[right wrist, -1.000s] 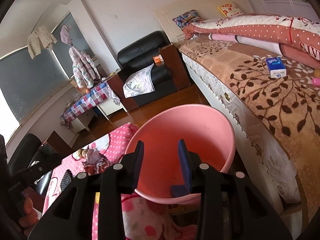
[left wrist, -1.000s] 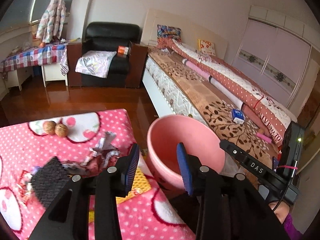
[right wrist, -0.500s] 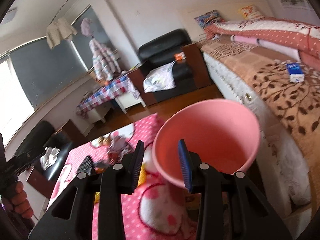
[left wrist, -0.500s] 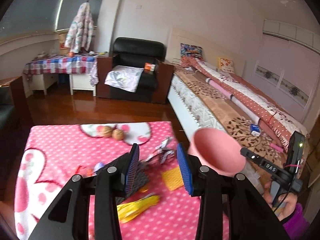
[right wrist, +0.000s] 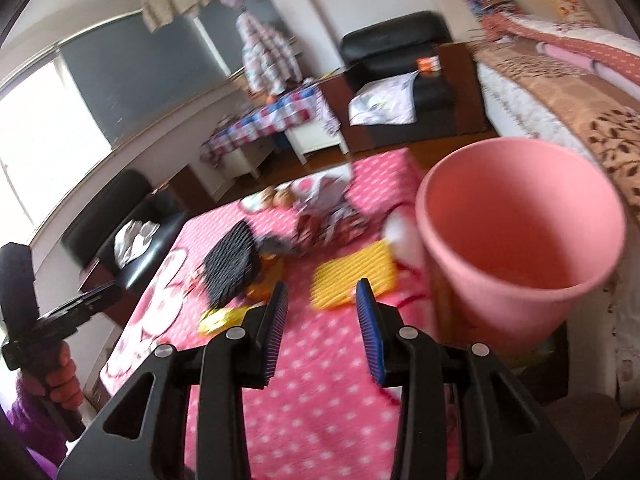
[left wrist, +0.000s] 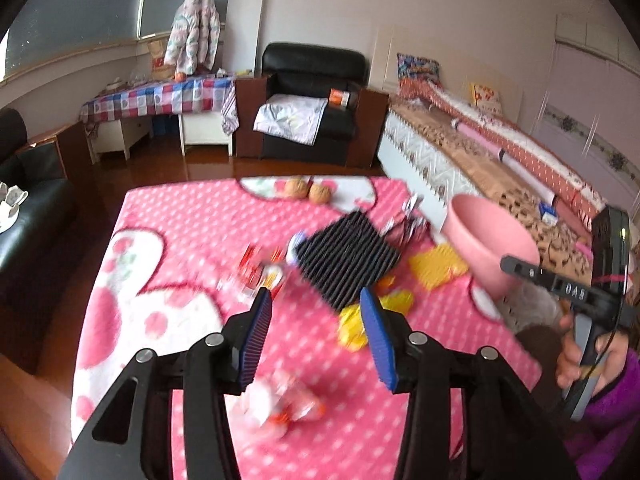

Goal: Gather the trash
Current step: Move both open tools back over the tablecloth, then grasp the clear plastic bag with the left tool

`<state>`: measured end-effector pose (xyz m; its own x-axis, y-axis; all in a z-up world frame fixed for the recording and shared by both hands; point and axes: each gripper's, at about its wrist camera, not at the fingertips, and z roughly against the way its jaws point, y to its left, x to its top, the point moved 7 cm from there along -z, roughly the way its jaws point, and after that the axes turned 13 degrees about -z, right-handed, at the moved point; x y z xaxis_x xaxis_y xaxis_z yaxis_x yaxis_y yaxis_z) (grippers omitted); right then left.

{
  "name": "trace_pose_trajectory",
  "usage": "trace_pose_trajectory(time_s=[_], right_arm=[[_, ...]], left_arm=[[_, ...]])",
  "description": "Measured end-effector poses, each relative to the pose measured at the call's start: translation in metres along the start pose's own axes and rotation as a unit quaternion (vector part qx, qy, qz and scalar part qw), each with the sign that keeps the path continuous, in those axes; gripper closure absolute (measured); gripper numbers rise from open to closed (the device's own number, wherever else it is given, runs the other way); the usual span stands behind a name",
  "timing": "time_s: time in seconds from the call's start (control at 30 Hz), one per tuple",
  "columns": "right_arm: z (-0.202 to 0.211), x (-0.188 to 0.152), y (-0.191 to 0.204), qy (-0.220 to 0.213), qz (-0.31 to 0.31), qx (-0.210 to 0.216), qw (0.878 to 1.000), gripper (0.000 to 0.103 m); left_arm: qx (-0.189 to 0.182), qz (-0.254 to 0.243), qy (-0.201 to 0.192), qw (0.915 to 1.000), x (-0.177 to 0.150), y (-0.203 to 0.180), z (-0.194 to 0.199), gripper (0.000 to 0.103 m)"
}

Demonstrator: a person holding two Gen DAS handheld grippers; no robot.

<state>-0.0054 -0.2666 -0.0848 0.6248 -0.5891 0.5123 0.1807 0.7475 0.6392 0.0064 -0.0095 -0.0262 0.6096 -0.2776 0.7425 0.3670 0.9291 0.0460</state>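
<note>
We are holding our left gripper [left wrist: 316, 312] above the pink dotted tablecloth [left wrist: 172, 216], its fingers spread apart and gripping nothing. Our right gripper [right wrist: 321, 308] is likewise gaping and empty. The trash is lying scattered mid-table: a black ribbed pad [left wrist: 349, 258], a yellow ribbed piece [right wrist: 354, 276], crumpled wrappers [left wrist: 404, 224] and a blurred wrapper [left wrist: 286, 406] nearest us. The pink bucket [right wrist: 520, 240] is standing just off the table's right edge, beside the bed [left wrist: 480, 168].
</note>
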Motion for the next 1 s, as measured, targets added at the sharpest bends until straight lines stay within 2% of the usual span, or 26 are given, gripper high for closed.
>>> trace_pose_trajectory(time_s=[0.3,0.5,0.63,0.73,0.87,0.93,1.0], right_arm=[[-0.020,-0.034,0.035,0.049,0.056,0.019,0.997,0.067],[-0.027,-0.051,0.049,0.074,0.092,0.010,0.993,0.067],[-0.031,-0.059,0.053,0.080,0.106,0.002,0.991,0.067],[-0.034,-0.061,0.053,0.093,0.093,0.011,0.991,0.067],[-0.044,-0.061,0.050,0.108,0.070,0.019,0.992,0.066],[-0.048,-0.061,0.050,0.112,0.062,0.020,0.992,0.054],[-0.052,-0.058,0.051,0.109,0.060,0.021,0.992,0.052]], left_arm=[[0.002,-0.021,0.052,0.9984,-0.057,0.012,-0.007,0.056],[0.007,-0.001,0.084,0.9965,-0.081,0.026,-0.024,0.056],[-0.002,0.010,0.083,0.9965,-0.085,0.030,-0.025,0.057],[-0.016,0.014,0.078,0.9967,-0.086,0.029,-0.024,0.071],[-0.019,0.017,0.068,0.9974,-0.085,0.029,-0.022,0.078],[-0.018,0.021,0.061,0.9977,-0.083,0.030,-0.020,0.078],[-0.016,0.030,0.050,0.9982,-0.077,0.034,-0.017,0.079]])
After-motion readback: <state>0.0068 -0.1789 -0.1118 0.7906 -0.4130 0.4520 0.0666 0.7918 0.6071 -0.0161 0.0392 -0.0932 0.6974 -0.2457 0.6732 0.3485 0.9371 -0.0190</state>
